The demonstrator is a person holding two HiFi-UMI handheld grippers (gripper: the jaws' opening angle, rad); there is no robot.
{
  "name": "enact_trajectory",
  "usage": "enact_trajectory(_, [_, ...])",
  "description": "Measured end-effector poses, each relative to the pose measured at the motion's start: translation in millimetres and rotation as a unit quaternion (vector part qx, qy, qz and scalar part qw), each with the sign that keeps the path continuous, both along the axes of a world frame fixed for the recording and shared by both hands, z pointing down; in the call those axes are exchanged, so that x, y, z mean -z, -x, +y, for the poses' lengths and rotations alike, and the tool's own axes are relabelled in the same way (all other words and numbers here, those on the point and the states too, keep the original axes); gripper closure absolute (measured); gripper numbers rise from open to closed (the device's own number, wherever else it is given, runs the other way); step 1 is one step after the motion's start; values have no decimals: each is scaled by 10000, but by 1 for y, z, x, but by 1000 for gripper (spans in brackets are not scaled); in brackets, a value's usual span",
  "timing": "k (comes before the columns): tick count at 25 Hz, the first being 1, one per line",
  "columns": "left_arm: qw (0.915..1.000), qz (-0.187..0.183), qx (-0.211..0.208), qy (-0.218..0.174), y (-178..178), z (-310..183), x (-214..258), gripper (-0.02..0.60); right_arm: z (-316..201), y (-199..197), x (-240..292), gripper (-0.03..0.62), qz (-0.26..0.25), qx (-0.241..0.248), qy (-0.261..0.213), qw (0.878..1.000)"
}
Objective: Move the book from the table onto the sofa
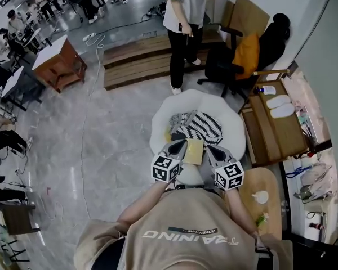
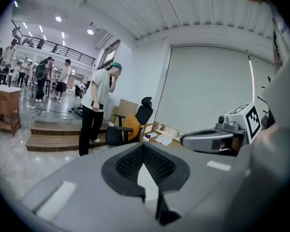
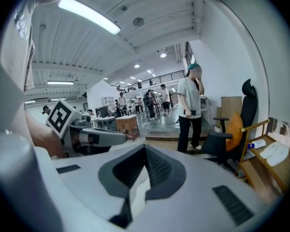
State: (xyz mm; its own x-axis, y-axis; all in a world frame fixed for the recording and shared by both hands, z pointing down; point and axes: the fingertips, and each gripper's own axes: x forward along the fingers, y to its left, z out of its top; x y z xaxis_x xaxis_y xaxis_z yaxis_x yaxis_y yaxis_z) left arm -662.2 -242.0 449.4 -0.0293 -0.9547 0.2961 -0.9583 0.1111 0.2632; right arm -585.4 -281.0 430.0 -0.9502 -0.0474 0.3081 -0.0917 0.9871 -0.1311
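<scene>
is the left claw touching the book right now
Touching. In the left gripper view the left claw is shut on the book, a pale edge pinched between its pads; the head view agrees.

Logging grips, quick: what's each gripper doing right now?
Left gripper: shut, seemingly on the book.
Right gripper: shut, seemingly on the book too.

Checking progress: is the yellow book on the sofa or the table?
On the round white sofa: the yellow book lies beside the black-and-white striped cushion, not on the wooden table.
</scene>
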Motion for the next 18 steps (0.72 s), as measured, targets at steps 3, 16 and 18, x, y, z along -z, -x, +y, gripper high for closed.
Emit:
enact_trajectory(3, [10000,-73,-54,-41,-3,4,6,575,3,-4,6,589,-95,-65,25,9999])
enact_trajectory(16, [9990,-181,-387,-115,-4,4,10,575,11,1,11,589,-249,-224,-2,9994])
enact_trajectory(18, [9989,-192,-403,-164,-4,2,10,575,12,2,12,589,-264,-181,-44,9995])
